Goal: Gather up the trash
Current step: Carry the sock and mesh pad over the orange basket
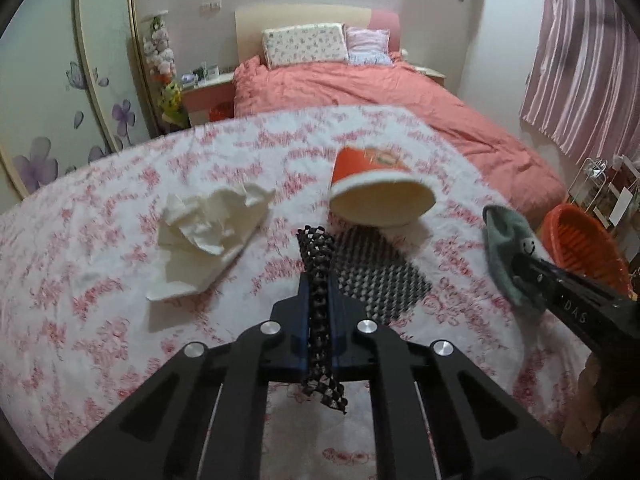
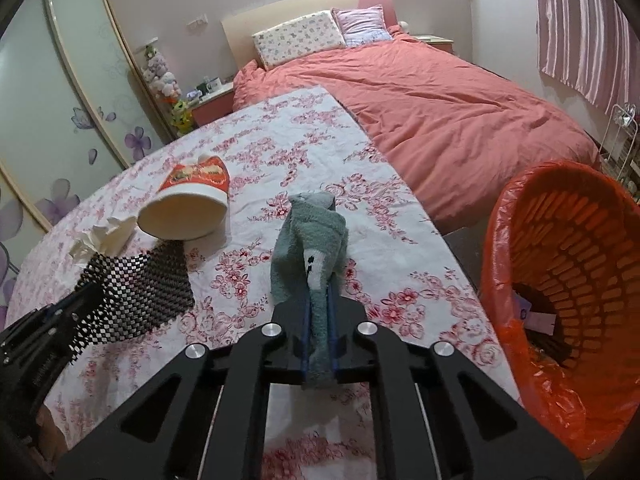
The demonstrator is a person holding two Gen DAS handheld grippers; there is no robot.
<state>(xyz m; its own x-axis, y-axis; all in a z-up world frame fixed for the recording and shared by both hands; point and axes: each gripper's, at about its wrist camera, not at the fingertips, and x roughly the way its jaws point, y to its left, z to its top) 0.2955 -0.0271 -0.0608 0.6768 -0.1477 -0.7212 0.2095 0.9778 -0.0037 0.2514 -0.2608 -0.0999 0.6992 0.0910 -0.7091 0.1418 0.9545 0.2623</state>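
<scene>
My left gripper point(image 1: 319, 276) is shut on a black-and-white mesh mat point(image 1: 372, 268) and holds it over the flowered table; it also shows in the right wrist view point(image 2: 136, 292). My right gripper point(image 2: 318, 304) is shut on a grey-green sock point(image 2: 310, 236) with a small face, held above the table; the sock shows in the left wrist view point(image 1: 508, 252). A red paper cup point(image 1: 376, 188) lies on its side, mouth toward me point(image 2: 188, 204). A crumpled white tissue point(image 1: 208, 236) lies to its left point(image 2: 104, 236).
An orange basket point(image 2: 560, 300) lined with an orange bag stands on the floor right of the table, with some items inside. The flowered tablecloth point(image 1: 80, 320) covers the table. A pink bed point(image 2: 440, 112) lies behind, a wardrobe point(image 1: 48, 92) at left.
</scene>
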